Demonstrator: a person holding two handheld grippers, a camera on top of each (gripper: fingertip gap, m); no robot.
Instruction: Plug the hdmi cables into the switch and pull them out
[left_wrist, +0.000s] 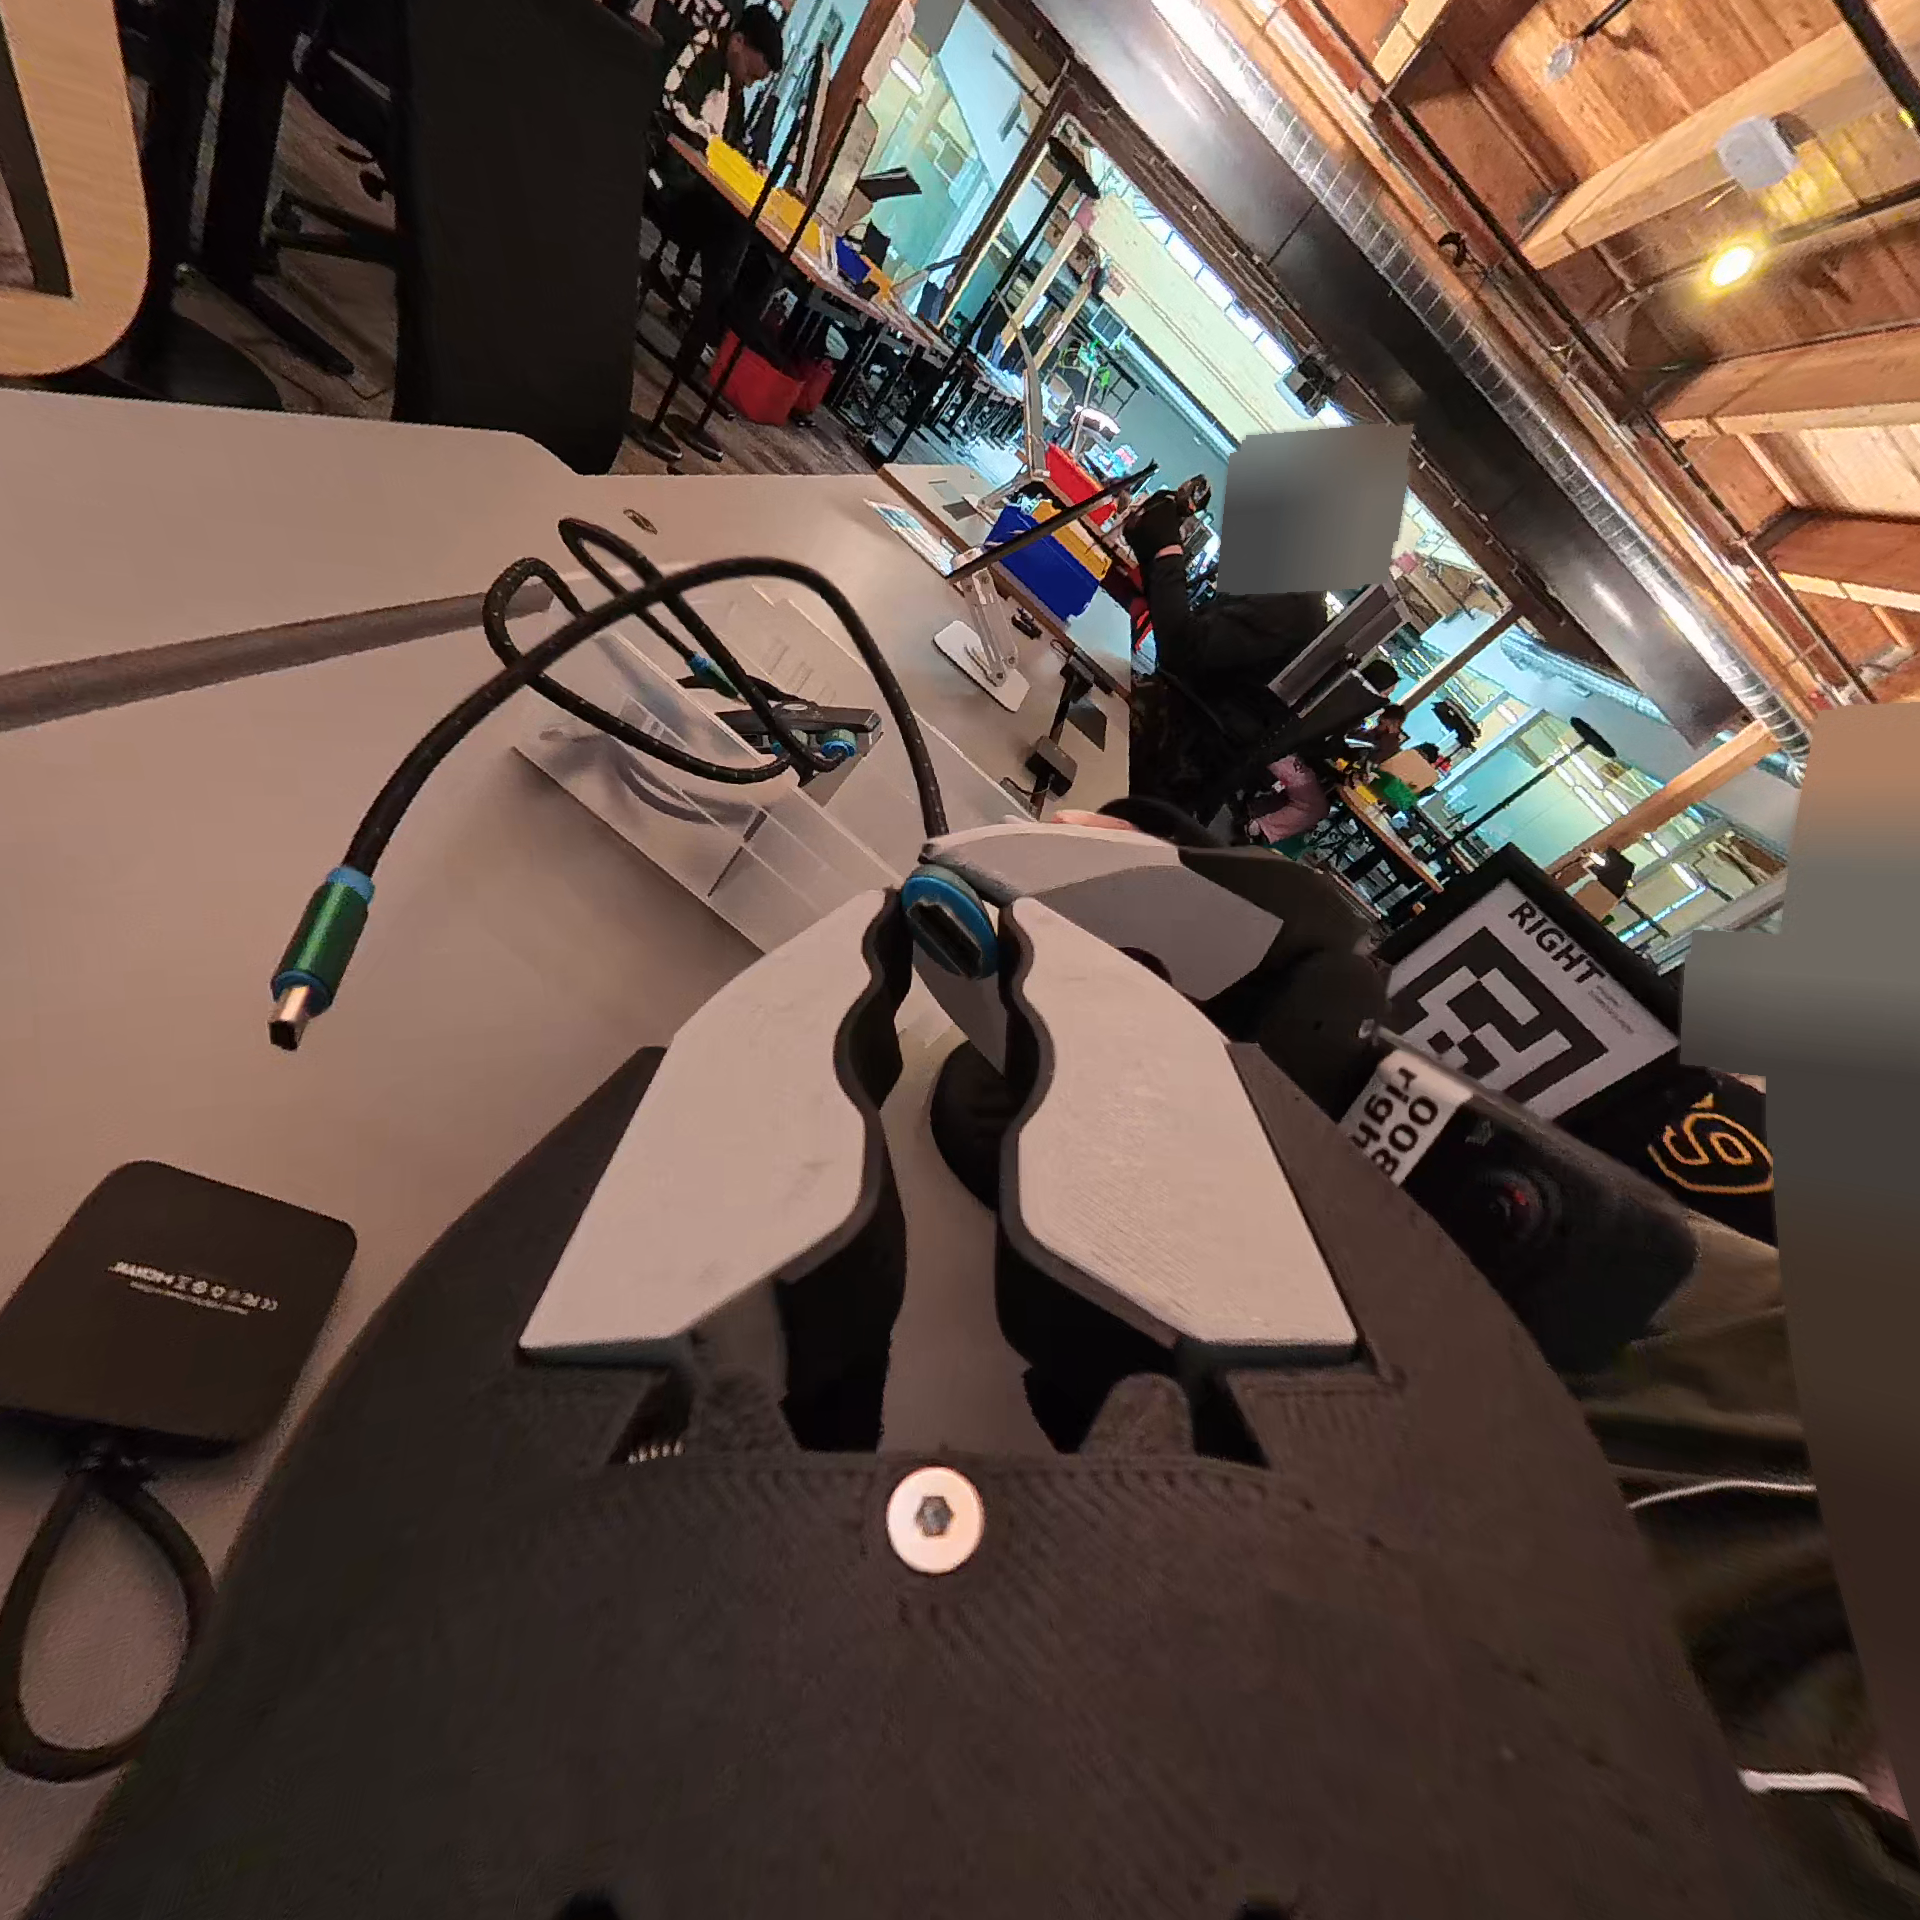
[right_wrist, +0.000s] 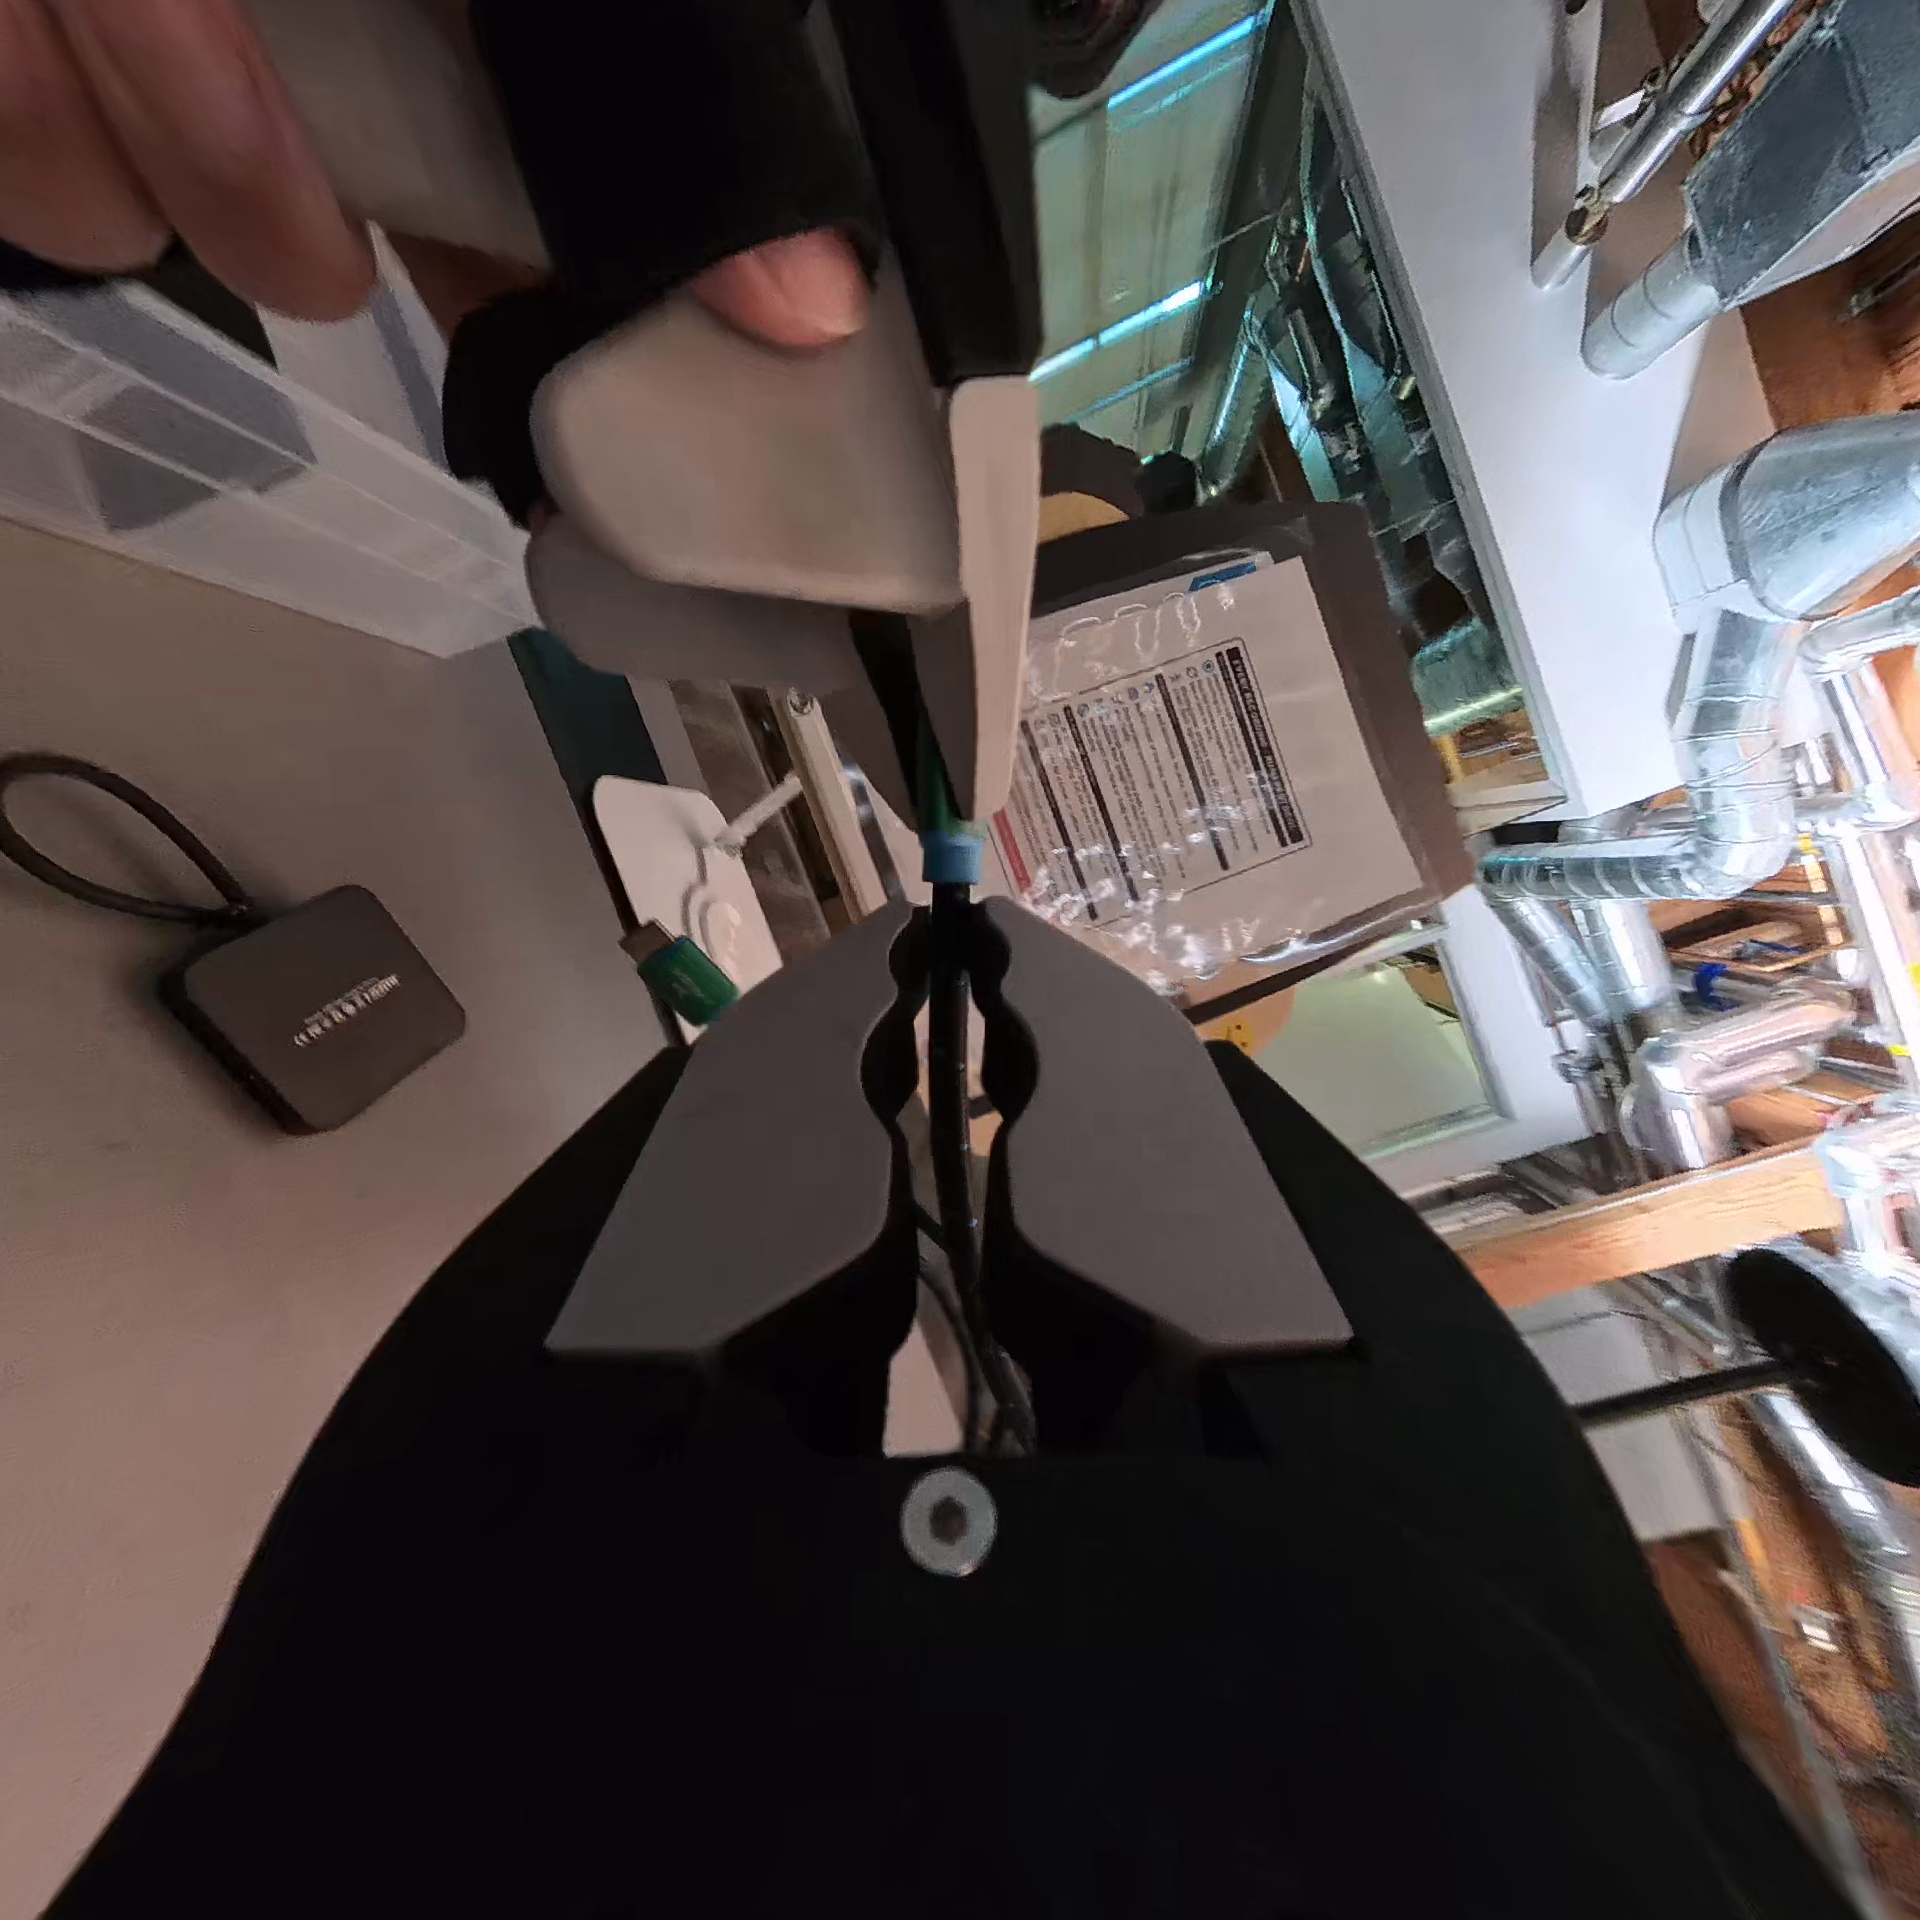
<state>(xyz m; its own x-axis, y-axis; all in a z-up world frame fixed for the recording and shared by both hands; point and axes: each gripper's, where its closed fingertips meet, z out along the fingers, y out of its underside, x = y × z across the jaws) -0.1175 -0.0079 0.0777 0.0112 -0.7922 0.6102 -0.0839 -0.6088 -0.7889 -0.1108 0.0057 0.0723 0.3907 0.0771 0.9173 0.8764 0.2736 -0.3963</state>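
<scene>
My left gripper (left_wrist: 945, 925) is shut on a blue-ringed HDMI plug (left_wrist: 940, 943), held above the grey table (left_wrist: 208, 727). Its black cable (left_wrist: 623, 603) arcs left to a free green plug (left_wrist: 317, 956) hanging in the air. My right gripper (right_wrist: 951, 925) is shut on the same cable (right_wrist: 951, 1049) just behind the blue ring (right_wrist: 951, 857). Its grey fingers (left_wrist: 1122, 914) reach in from the right in the left wrist view. The black HDMI switch (left_wrist: 166, 1299) lies flat at lower left with its own looped lead; it also shows in the right wrist view (right_wrist: 312, 1008). Nothing is plugged into it.
A clear plastic organiser box (left_wrist: 665, 800) lies on the table beyond the grippers, with a second green-ended cable (left_wrist: 727, 717) on it. A white stand base (right_wrist: 675, 862) and a plastic packet with a printed sheet (right_wrist: 1174, 790) are nearby. A person sits at another table behind.
</scene>
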